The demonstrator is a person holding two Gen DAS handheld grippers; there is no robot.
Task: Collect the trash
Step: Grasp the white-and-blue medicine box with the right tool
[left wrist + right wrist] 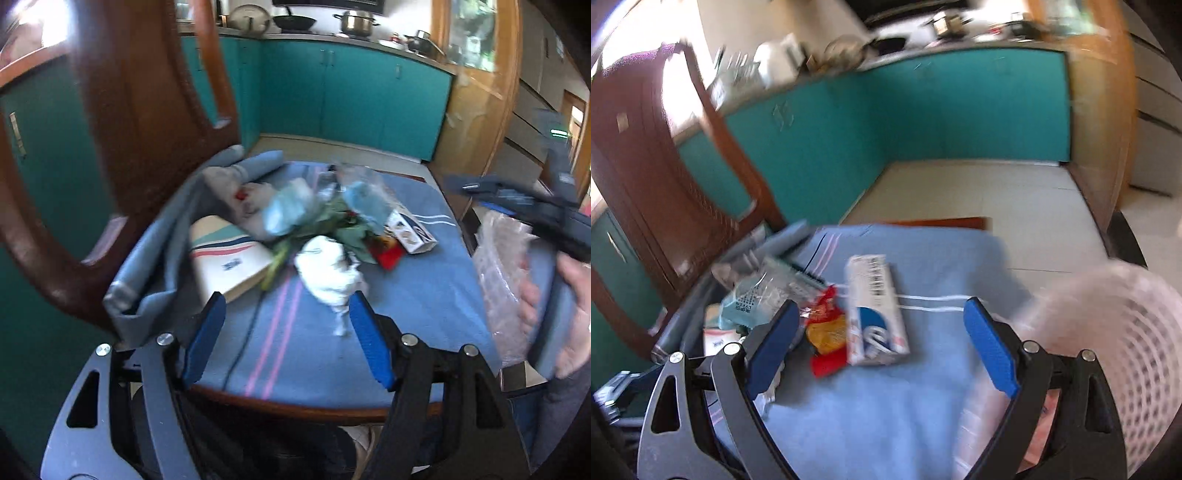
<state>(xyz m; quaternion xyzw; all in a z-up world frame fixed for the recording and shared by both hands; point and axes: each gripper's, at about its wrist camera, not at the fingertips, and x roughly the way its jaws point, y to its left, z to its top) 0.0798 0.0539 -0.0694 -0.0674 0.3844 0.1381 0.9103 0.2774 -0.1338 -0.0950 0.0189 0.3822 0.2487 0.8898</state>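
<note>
A pile of trash lies on the blue cloth (424, 295). In it are a crumpled white paper (328, 273), green leaves (332, 225), a pale blue wrapper (288, 210), a red wrapper (386, 254) and a white-and-blue carton (410, 230). My left gripper (287, 297) is open just short of the white paper, with nothing pressed between its pads. My right gripper (882, 303) is open above the carton (875, 310), whose sides it does not touch. The red wrapper (823, 332) lies by its left finger (772, 339).
A white perforated basket (1126, 350) with a clear liner stands at the table's right side, beside a hand (569, 302). A striped box (225, 254) lies left of the pile. A brown wooden chair (147, 110) stands at the left, with teal cabinets (351, 92) behind.
</note>
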